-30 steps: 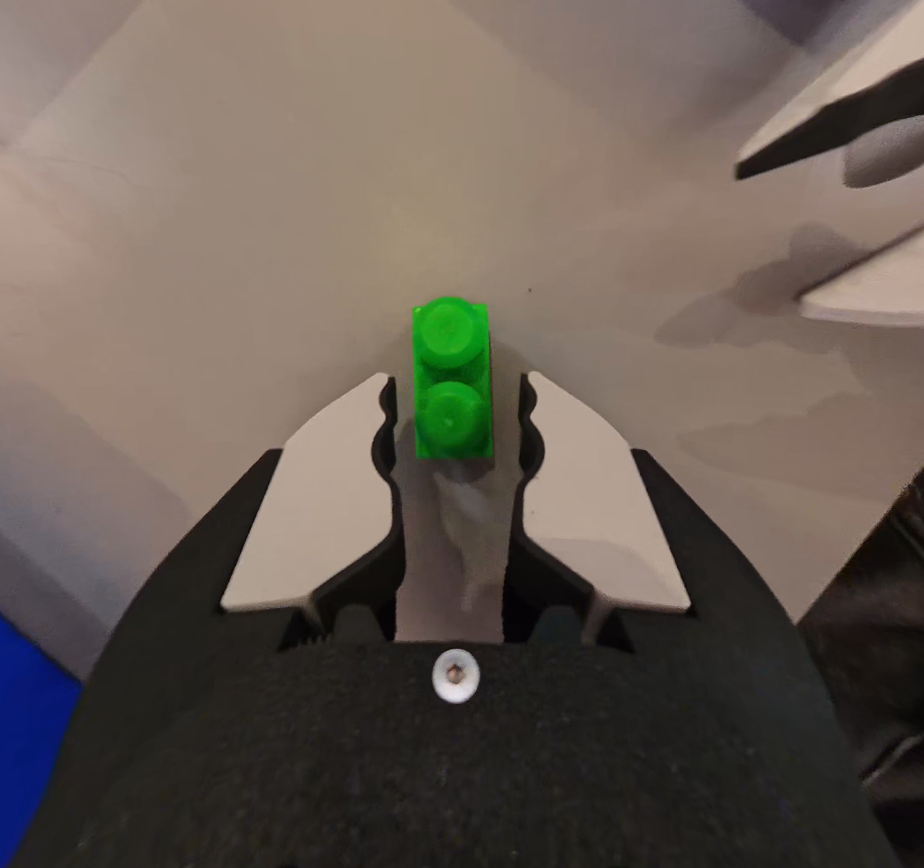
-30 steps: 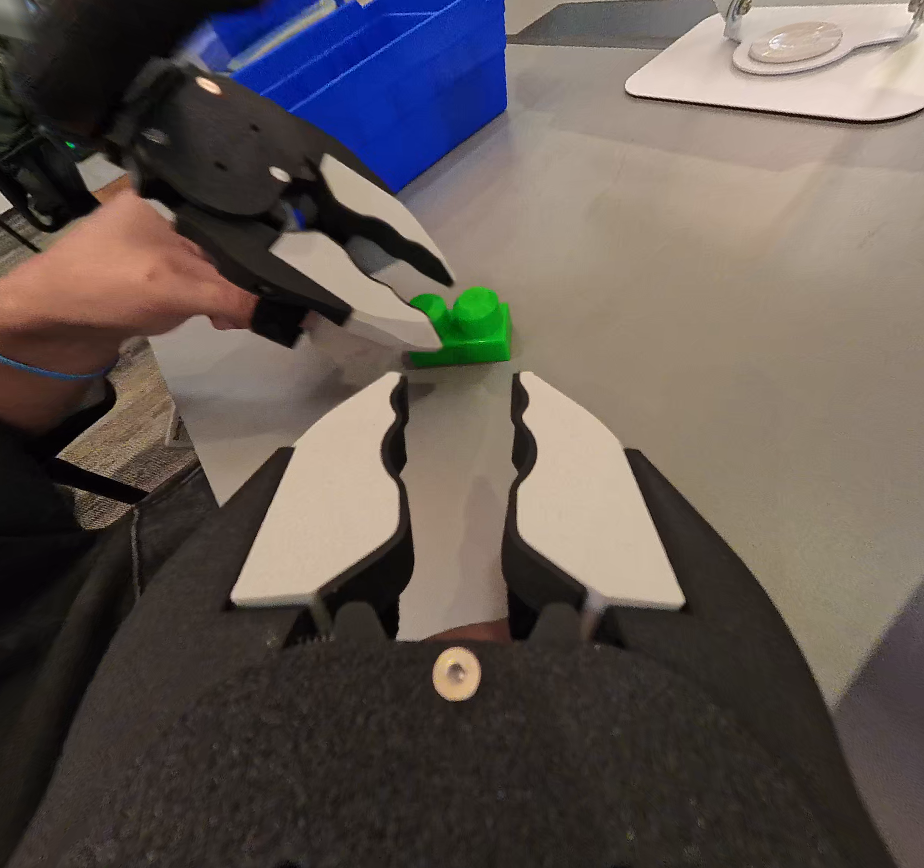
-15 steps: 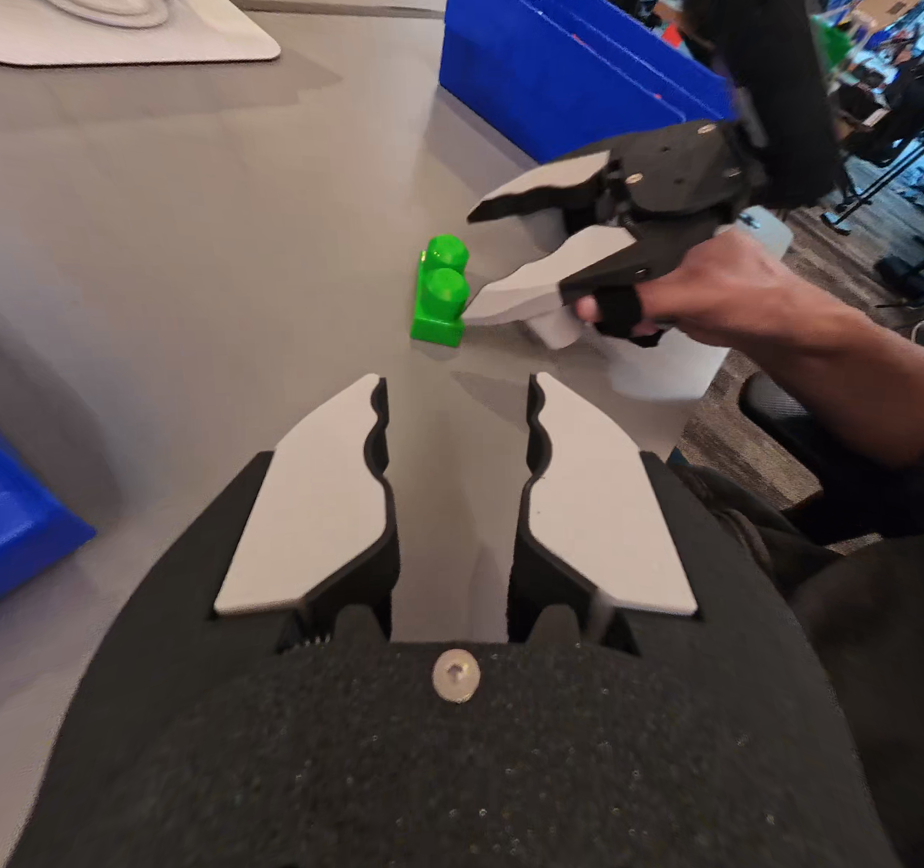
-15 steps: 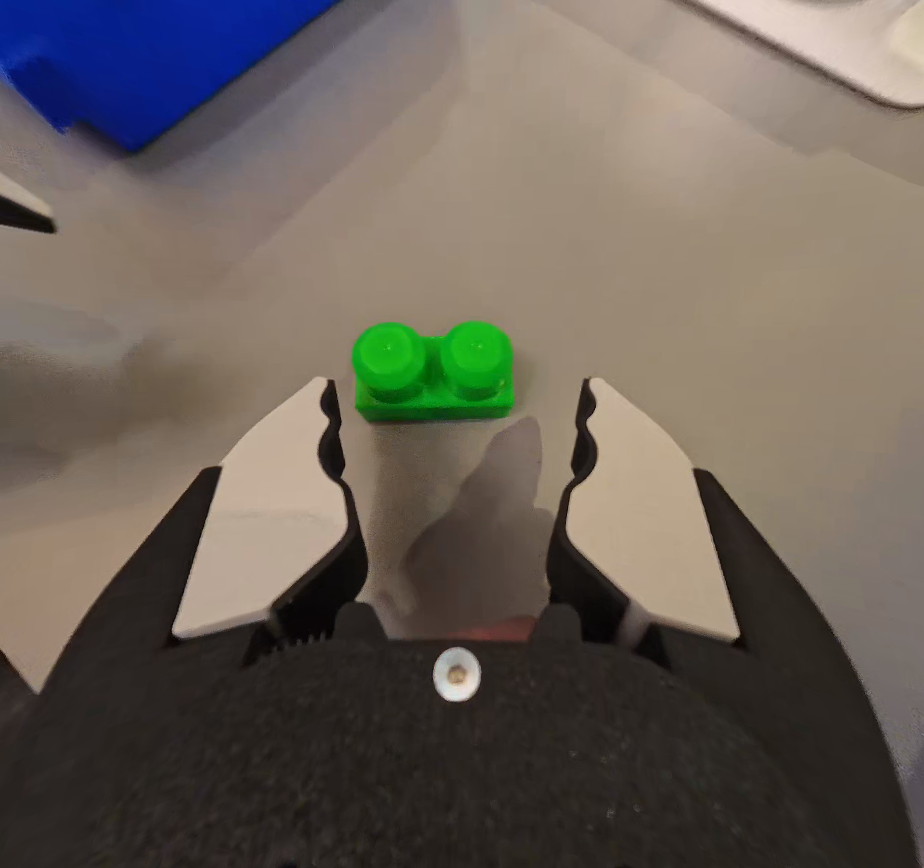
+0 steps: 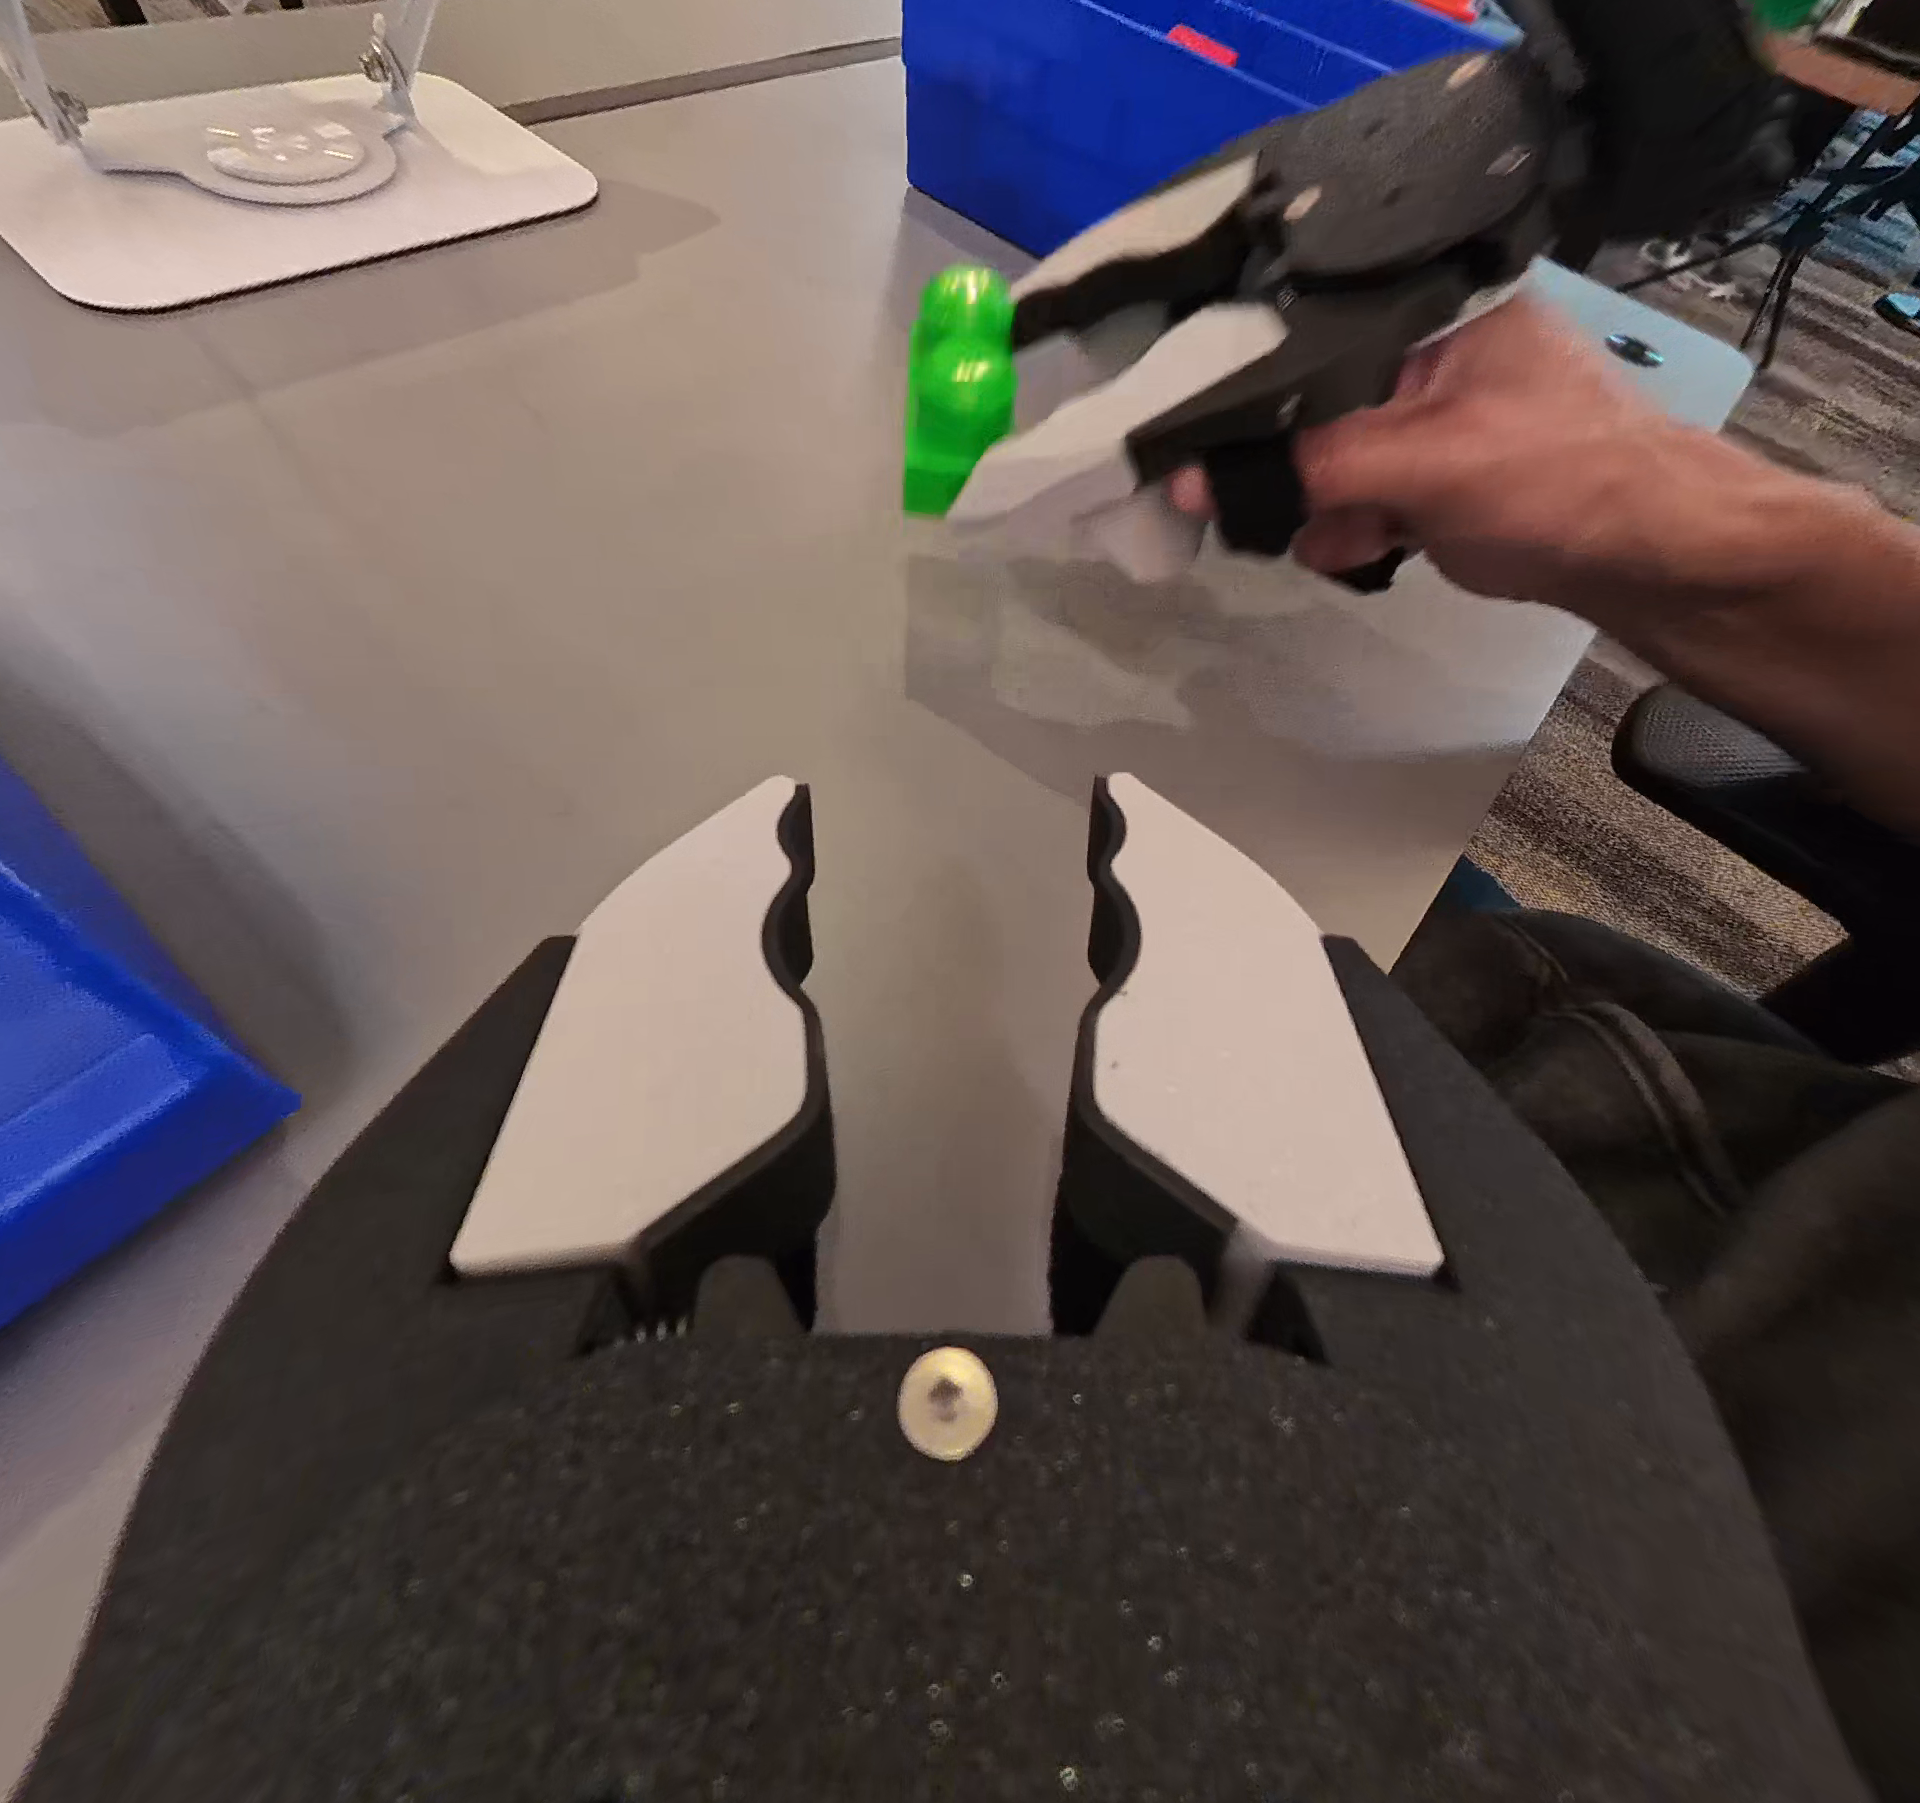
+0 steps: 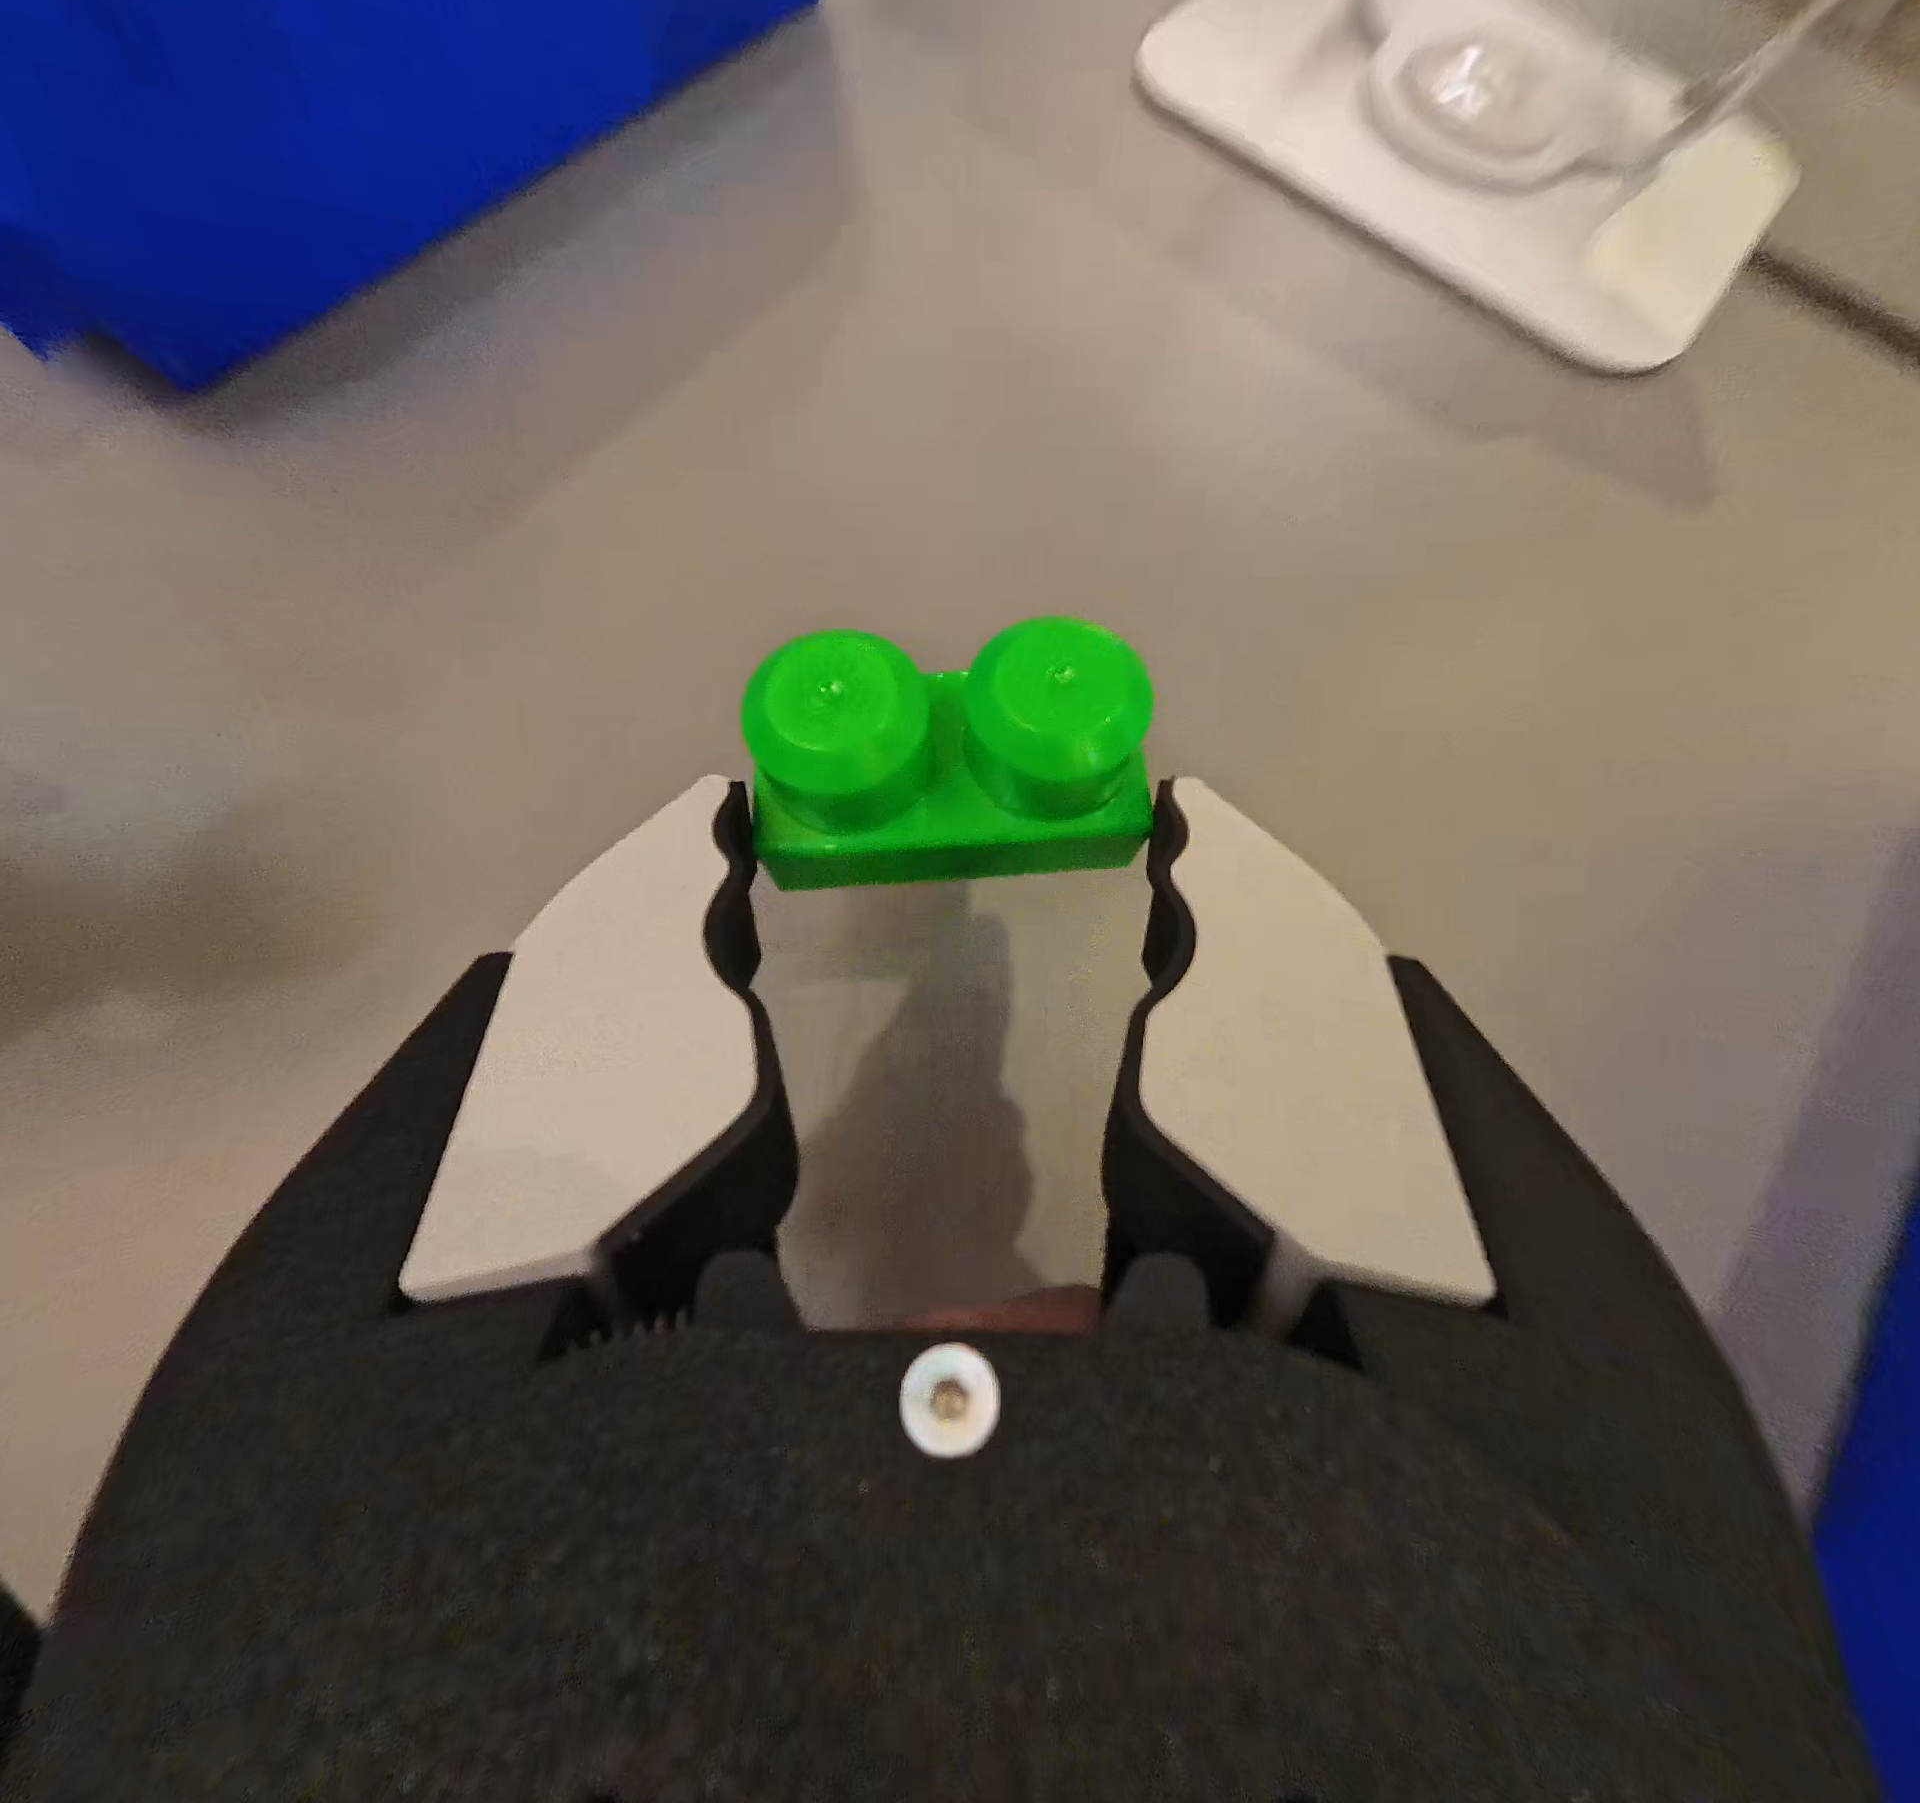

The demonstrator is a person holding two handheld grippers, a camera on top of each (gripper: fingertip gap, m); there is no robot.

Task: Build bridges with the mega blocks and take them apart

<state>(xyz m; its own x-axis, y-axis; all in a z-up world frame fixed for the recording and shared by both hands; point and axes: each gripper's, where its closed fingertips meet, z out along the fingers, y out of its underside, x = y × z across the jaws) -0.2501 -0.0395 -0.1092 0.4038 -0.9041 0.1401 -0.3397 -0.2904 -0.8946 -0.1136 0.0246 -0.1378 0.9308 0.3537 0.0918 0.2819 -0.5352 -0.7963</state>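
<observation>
A green two-stud mega block [image 6: 945, 823] sits between the tips of my right gripper [image 6: 951, 803]. The fingers press on its two short ends, so the gripper is shut on it. In the left wrist view the block [image 5: 956, 382] hangs a little above the grey table [image 5: 520, 558], with its shadow below. There the right gripper [image 5: 987, 403] reaches in from the right, held by a hand [image 5: 1455, 465]. My left gripper [image 5: 948, 797] is open and empty, back from the block and low over the table's near side.
A blue bin [image 5: 1091, 70] stands behind the block with a red piece [image 5: 1200, 44] inside. Another blue bin [image 5: 104, 1078] is at my left. A white stand base [image 5: 281, 174] sits far left. The table edge [image 5: 1507, 766] runs along the right.
My right gripper has moved down onto the green block, closed on its ends and lifted it. My left gripper has drawn back from the block and stays open.
</observation>
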